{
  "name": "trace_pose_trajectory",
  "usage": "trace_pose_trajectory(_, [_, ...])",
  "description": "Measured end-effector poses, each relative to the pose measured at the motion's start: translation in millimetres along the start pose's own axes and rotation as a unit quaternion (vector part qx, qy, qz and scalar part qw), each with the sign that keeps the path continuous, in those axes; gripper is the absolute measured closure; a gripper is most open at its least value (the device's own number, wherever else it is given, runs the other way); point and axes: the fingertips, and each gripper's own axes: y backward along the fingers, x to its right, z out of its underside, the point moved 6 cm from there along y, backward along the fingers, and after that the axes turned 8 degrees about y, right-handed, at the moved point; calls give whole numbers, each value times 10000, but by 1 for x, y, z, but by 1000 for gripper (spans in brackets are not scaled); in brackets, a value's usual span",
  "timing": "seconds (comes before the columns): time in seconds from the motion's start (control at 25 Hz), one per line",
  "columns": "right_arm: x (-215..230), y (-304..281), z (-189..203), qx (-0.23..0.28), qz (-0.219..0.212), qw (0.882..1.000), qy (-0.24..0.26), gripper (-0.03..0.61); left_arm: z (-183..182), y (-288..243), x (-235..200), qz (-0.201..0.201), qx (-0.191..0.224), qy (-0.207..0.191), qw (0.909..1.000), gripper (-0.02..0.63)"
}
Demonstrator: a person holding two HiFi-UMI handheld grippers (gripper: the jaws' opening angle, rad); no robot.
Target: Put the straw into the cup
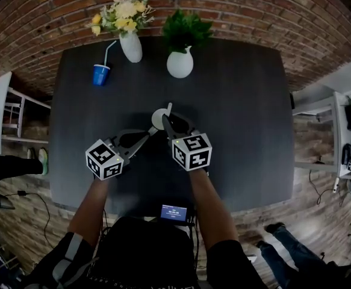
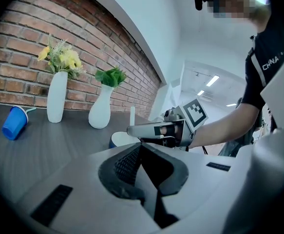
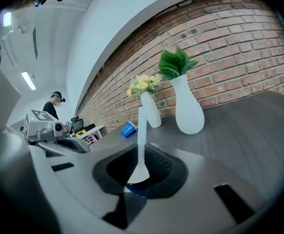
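Straw stands upright, pinched by right gripper just above blue cup; left gripper, jaws pressed together, sits beside cup.

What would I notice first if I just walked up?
First, the right tool pinching a white straw upright over a cup in the middle of the dark table. Then, at the far edge by the brick wall, a white vase of yellow flowers and a white vase of green leaves.
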Motion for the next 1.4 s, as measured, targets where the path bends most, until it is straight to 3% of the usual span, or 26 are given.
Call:
trace_pose_trajectory(1.2, [5, 10, 2, -73, 224, 9992, -336, 528, 0, 10, 3, 41, 39, 11, 10000, 611])
trace_pose_trajectory(1.28, [4, 12, 2, -87, 155, 9992, -368, 454, -1, 11, 5, 49, 50, -7, 10000, 611])
trace_pose_trajectory(1.4, [3, 15, 1, -139, 165, 9992, -331, 440, -2, 14, 6, 48, 63, -42, 10000, 611])
